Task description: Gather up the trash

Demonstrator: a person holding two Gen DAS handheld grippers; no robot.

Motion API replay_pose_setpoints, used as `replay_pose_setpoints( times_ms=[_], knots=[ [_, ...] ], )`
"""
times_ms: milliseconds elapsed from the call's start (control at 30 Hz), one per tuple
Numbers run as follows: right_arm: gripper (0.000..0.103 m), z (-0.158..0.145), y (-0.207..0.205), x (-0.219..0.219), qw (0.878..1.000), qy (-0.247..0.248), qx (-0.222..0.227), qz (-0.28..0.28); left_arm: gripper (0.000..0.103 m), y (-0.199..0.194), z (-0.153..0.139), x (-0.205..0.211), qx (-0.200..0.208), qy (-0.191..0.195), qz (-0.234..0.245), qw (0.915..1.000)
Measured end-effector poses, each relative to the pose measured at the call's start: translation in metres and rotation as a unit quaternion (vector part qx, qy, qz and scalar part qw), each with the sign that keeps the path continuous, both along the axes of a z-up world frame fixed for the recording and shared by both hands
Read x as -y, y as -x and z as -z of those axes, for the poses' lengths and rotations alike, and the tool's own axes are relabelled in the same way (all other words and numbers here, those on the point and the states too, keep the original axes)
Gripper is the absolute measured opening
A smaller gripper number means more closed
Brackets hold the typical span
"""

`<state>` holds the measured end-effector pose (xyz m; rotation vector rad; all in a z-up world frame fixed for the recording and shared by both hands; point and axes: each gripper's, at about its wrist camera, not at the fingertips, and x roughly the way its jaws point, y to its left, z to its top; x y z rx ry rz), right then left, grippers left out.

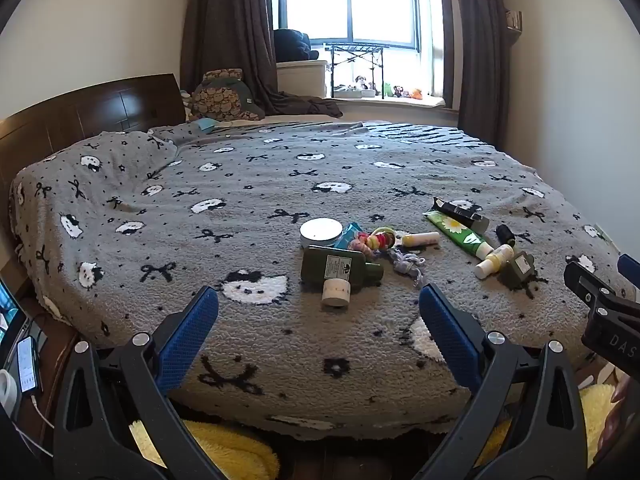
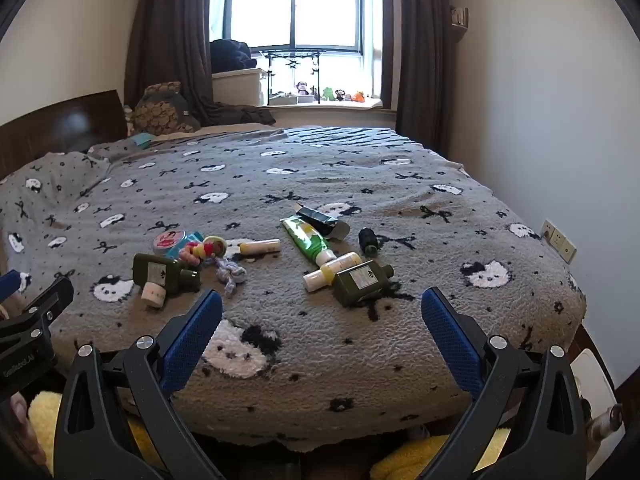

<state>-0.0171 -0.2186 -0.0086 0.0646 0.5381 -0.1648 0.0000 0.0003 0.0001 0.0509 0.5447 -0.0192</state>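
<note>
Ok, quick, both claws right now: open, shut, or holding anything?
Left claw: open, empty, hovering short of the bed's near edge.
Right claw: open, empty, hovering there too.

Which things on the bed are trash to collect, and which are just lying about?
Likely trash, judging by looks:
- green tube
- torn black carton
- small white bottles
- dark green bottles

Lying about:
- patterned pillows
- windowsill toys
- phone

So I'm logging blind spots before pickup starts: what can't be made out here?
- Label text on the dark green rectangular bottle: too small, both views.
- Small dark round bottle: contents unknowable, opaque.
- Floor beneath the grey patterned blanket: hidden by its overhang.
- Any trash bin: none in frame.
</note>
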Motion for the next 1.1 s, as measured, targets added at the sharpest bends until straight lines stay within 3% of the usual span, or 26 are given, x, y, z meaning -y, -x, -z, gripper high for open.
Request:
replay_pose_setpoints(
  times_ms=[1100],
  knots=[
    [0.100,-0.0025,-0.0018,-0.0029,1.000,0.008,-0.002,-0.001,0.095,-0.0002,-0.0072,0.0026,0.003,0.001,-0.001,1.0000]
  ],
)
